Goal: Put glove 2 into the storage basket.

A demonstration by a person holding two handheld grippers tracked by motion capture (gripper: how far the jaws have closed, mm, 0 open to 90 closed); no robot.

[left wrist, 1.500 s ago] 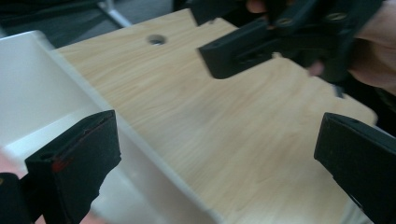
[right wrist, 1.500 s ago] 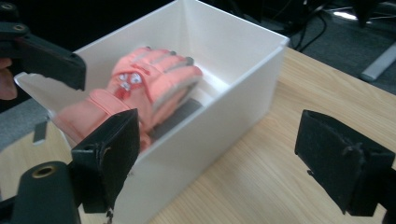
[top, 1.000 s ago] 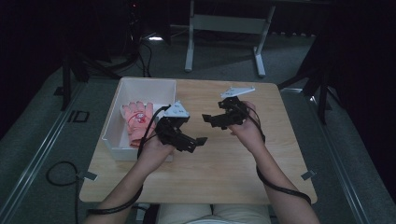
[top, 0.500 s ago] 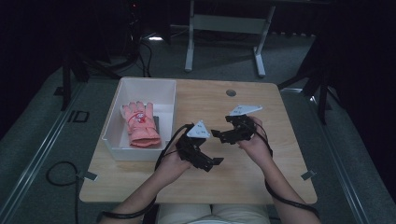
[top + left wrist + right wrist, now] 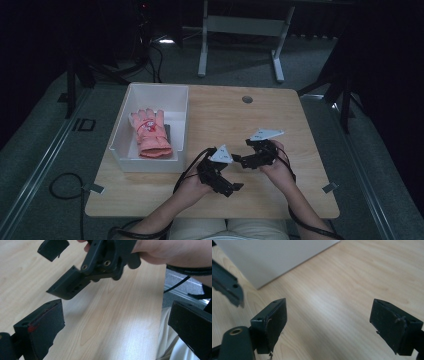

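Note:
A pink glove [image 5: 149, 132] lies inside a white bin [image 5: 177, 117] on the left part of the wooden table [image 5: 240, 125]. My left gripper [image 5: 231, 187] hovers near the front middle of the table, open and empty, its jaws pointing right. My right gripper [image 5: 239, 160] is just beyond and to its right, jaws pointing left, also open and empty. In the left gripper view my jaws [image 5: 115, 325] stand wide apart over bare wood, with the right gripper [image 5: 100, 262] and its hand above. In the right gripper view my jaws [image 5: 333, 322] frame bare wood before the bin wall [image 5: 274, 257].
A round grommet hole [image 5: 247, 99] sits near the table's far edge. The person's lap lies below the front edge. Table legs and cables stand on the dark floor beyond. Bare wood stretches between the bin and the right edge.
Both hands have drawn back from beside the bin toward the front middle of the table. The two grippers have come closer together; both stay open.

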